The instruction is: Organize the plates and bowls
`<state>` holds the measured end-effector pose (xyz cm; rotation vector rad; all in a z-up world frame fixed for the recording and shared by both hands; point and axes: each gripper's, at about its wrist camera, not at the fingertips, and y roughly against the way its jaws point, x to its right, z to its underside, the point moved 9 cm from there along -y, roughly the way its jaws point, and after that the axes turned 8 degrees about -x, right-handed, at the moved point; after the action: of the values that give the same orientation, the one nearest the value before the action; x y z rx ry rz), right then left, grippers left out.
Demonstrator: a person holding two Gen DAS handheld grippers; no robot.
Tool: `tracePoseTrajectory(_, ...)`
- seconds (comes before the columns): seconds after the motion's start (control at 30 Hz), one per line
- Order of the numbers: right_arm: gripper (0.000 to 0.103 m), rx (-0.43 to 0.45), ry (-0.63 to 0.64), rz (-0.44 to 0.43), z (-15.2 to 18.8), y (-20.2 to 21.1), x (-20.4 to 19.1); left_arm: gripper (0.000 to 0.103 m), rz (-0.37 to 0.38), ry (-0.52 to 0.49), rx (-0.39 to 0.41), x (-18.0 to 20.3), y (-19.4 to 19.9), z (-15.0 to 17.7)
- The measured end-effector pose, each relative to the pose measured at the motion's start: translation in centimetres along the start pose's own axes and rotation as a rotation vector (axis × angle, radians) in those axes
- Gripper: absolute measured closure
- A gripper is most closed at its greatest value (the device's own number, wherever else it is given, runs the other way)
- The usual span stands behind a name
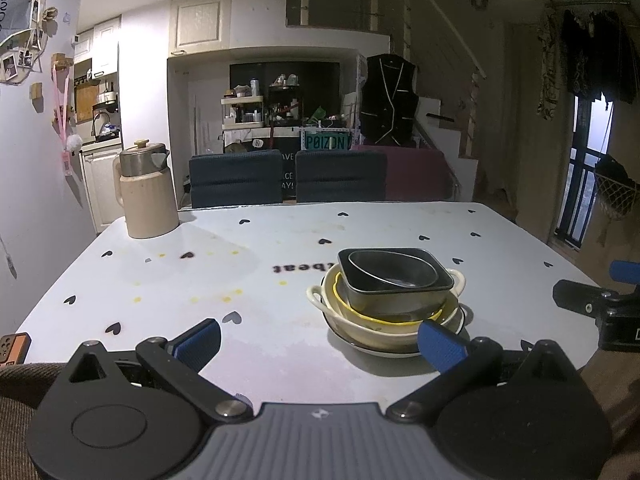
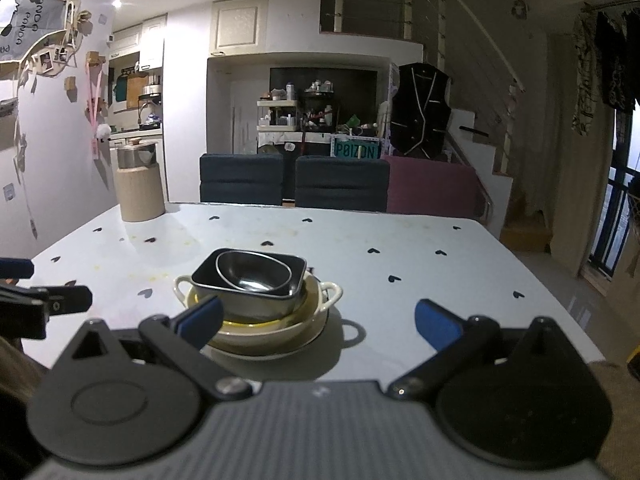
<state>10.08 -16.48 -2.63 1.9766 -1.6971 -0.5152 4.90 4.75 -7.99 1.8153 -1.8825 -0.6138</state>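
One stack of dishes stands on the white heart-print table [image 1: 280, 344]. A plate [image 1: 372, 346] lies at the bottom, a cream two-handled bowl [image 1: 384, 326] sits on it, and a yellow-rimmed bowl [image 1: 352, 306] nests inside. On top rests a dark square bowl [image 1: 394, 286] holding a metal oval bowl [image 1: 390, 266]. My left gripper [image 1: 320, 344] is open near the table's front edge, its right finger overlapping the stack's near right side. In the right wrist view my right gripper [image 2: 318, 320] is open, its left finger in front of the cream bowl [image 2: 276, 326] and square bowl [image 2: 250, 284].
A beige and steel kettle [image 1: 144, 192] stands at the table's far left corner. Two dark chairs [image 1: 236, 178] face the far edge. A phone [image 1: 14, 346] lies at the near left edge. Part of the right gripper's body [image 1: 600, 308] shows at the right in the left wrist view.
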Motion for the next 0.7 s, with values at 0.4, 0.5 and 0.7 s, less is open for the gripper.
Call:
tracePoseTrajectory(0.4,0.0,0.001,-0.001,0.0,0.02,-0.1,0.02,0.0,0.0,-0.001,0.0,0.0,0.01,0.0)
tracePoseTrajectory(0.5,0.0,0.003,0.0,0.001,0.04,-0.07,0.04,0.0,0.0,-0.001,-0.002,-0.09,0.0,0.04)
tracePoseTrajectory(0.7,0.0,0.004,0.001,0.001,0.07,-0.11,0.08,0.0,0.0,-0.002,-0.001,-0.09,0.01,0.03)
